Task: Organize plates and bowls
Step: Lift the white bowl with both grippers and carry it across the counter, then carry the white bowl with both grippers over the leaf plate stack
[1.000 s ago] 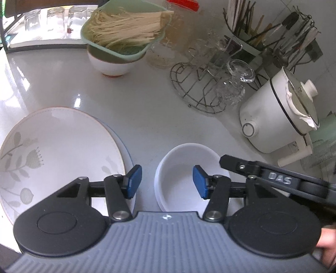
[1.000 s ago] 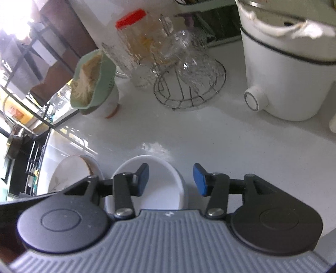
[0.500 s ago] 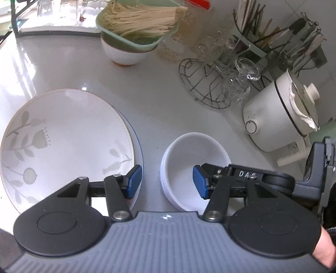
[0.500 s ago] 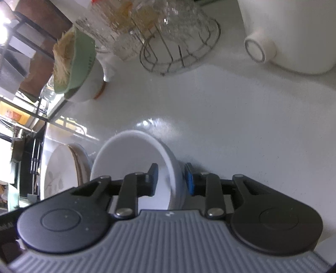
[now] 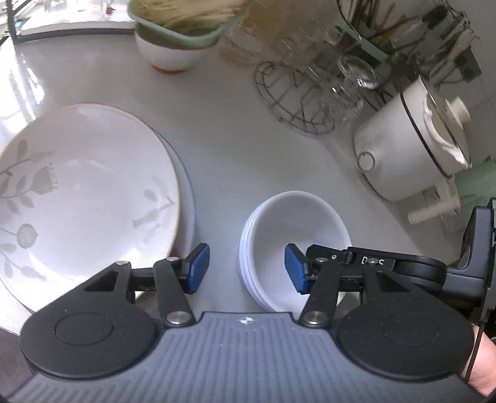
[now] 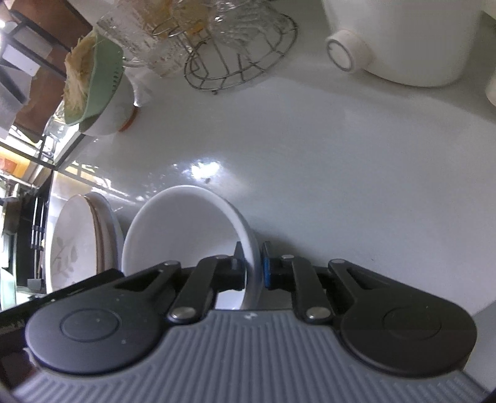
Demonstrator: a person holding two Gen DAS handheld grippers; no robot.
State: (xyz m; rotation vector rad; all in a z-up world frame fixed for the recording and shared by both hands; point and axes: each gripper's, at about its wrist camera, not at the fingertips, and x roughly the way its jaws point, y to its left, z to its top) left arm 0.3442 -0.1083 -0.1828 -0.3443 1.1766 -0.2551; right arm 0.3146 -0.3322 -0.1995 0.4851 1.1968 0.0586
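- Right gripper (image 6: 251,266): jaws closed onto the right-hand rim of the top white bowl (image 6: 186,229). One pad sits inside the wall, the blue pad outside it, both touching the rim, at lower centre of the right wrist view.
- Left gripper (image 5: 246,268): jaws about half open, nothing between the pads. It hangs over the near edge of the bowl stack (image 5: 294,245); the right blue pad lies over the bowl's interior, the left pad over bare counter.
- In the left wrist view the right gripper enters from the lower right edge and reaches the bowl's near right rim. Part of a hand (image 5: 479,369) shows at the lower right corner.
- Bowl stack: several white bowls nested, layered rims visible on the left side, standing on the white counter (image 5: 248,155), lower centre of the frame.
- Plate stack (image 5: 86,192): just left of the bowls, apart from them. The top plate carries a grey leaf-and-flower print and lies on a wider plate.
- Wire rack (image 5: 294,99): upper centre-right, holding clear glasses.
- White cooker (image 5: 409,148): right of frame, lid on, round knob facing the bowls.
- Green strainer (image 5: 183,24): top centre, holding pale noodles, resting in a white bowl; blurred.
- Utensil rack (image 5: 434,28): upper right corner, contents blurred.
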